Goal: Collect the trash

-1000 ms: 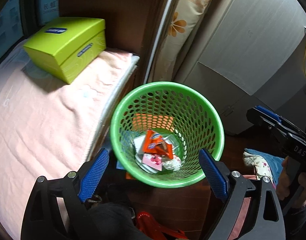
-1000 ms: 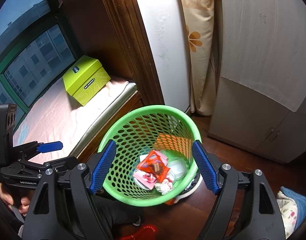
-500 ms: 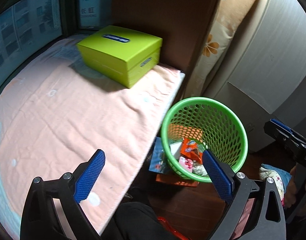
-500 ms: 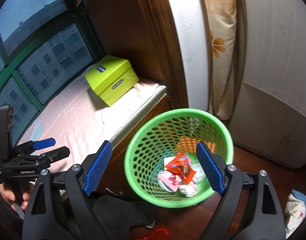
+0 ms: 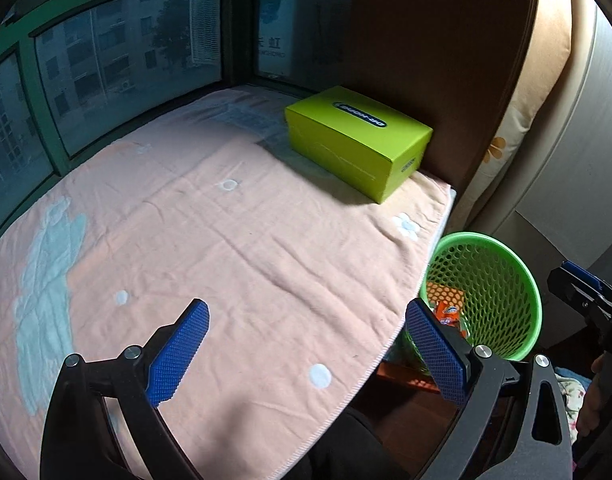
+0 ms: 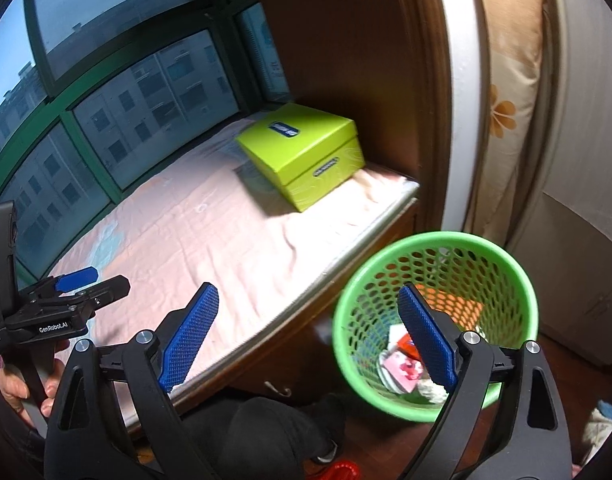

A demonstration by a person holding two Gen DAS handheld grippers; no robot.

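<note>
Wrappers (image 6: 402, 364) are lying at the bottom of the green basket (image 6: 434, 240), sitting on the floor at approx 4 o'clock from the pink blanket (image 5: 226, 248). Left gripper (image 5: 306, 344) and right gripper (image 6: 306, 336) are both hanging released w/ nothing held. Trash is probably light, thin, crinkly, a bit slick; pinching a folded edge is looking best. Green box (image 5: 358, 140) is resting at 1 o'clock on the blanket.

Pink blanket (image 5: 234, 240) on bed, w/ green box (image 5: 358, 140); maybe mattress underneath.
</note>
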